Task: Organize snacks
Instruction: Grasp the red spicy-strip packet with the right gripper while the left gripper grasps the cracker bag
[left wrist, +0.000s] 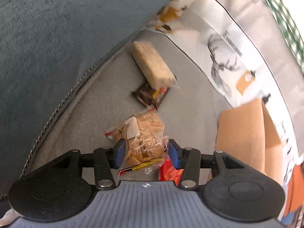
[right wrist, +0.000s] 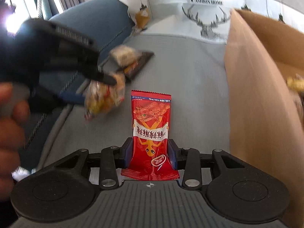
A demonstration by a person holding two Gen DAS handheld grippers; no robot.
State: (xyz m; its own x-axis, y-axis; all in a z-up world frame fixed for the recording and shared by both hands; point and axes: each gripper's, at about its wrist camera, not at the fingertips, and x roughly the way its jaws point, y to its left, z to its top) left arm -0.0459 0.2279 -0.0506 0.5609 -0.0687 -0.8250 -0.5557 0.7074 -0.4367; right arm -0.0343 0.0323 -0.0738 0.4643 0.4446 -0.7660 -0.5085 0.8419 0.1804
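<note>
Snacks ride in both your grippers above the grey sofa seat (right wrist: 190,79), left gripper (left wrist: 145,153) clenched on the clear cracker bag (left wrist: 141,138), right gripper (right wrist: 150,154) on the red packet (right wrist: 151,131), whose slick film could slip out short of the cardboard box (right wrist: 252,104).

Glossy red foil packet (right wrist: 151,131); crinkly clear plastic bag (left wrist: 142,142); matt cardboard box (right wrist: 254,102); woven grey cloth cushion (left wrist: 106,102).
</note>
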